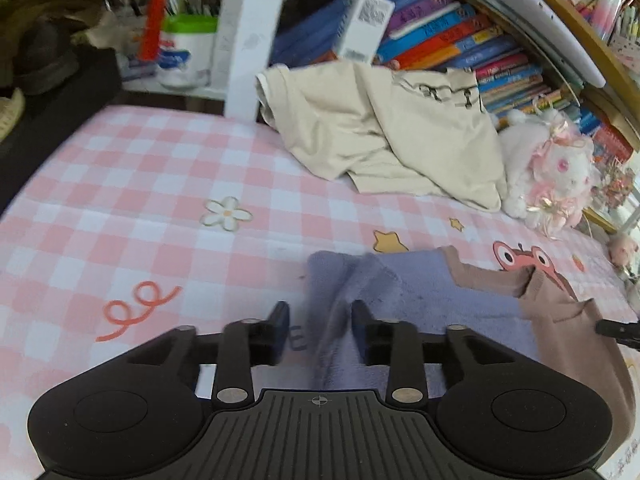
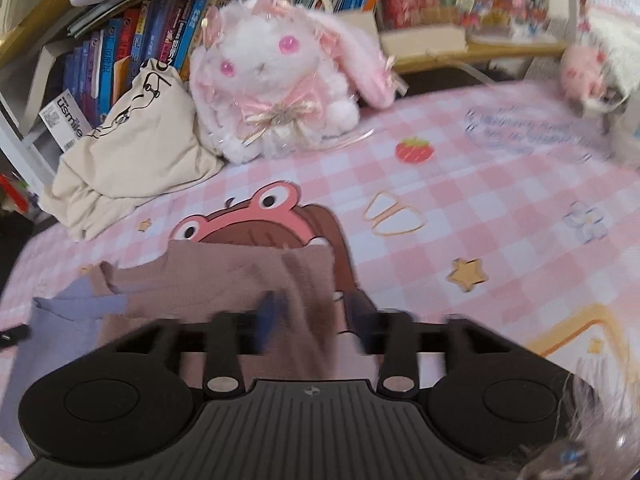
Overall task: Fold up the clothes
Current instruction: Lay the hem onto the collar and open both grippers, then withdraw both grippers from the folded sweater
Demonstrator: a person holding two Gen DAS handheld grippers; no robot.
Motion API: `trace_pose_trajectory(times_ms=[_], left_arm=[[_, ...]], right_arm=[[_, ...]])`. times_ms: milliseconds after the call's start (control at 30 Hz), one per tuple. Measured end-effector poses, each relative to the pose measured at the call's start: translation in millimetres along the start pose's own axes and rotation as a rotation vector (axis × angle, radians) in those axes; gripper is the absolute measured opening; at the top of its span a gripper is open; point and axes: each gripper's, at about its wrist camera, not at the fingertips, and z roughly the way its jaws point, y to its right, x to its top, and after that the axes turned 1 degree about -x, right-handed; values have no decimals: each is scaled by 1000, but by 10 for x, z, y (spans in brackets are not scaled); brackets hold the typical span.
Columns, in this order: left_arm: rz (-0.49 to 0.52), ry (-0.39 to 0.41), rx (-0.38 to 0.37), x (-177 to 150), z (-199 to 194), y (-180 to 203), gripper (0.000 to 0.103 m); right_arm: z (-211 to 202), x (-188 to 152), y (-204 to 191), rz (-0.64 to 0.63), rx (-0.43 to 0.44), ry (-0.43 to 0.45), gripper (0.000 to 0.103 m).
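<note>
Both my grippers hold up one two-tone garment over the pink checked bed.

The bed [image 1: 140, 184] spreads wide under me; a crumpled cream garment [image 1: 384, 136] lies at its far edge against the bookshelf [image 1: 460, 36], with a white plush rabbit [image 2: 280, 88] just beside it. My left gripper [image 1: 320, 332] has its fingers apart around a raised ridge of the garment's lavender part [image 1: 416, 280]; whether they pinch it I cannot tell. My right gripper [image 2: 312, 320] straddles a hanging fold of the mauve part [image 2: 224, 280], grip equally unclear through blur.
</note>
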Motion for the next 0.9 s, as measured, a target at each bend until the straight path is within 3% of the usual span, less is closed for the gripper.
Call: trace_pose_trajectory(times_ms=[67, 433, 533, 633, 900], left_arm=[[12, 16, -2, -36, -127, 0, 50], [107, 53, 20, -458, -744, 176, 75], [165, 42, 47, -573, -816, 253, 76], [182, 36, 53, -669, -890, 302, 83], [198, 15, 44, -912, -1047, 414, 86]], right_arm=[[-103, -29, 9, -21, -4, 11, 50], [-652, -393, -43, -120, -19, 26, 73], [-721, -493, -57, -126, -27, 16, 77], [-771, -595, -65, -127, -40, 3, 80], [-914, -930, -141, -164, -46, -21, 83]])
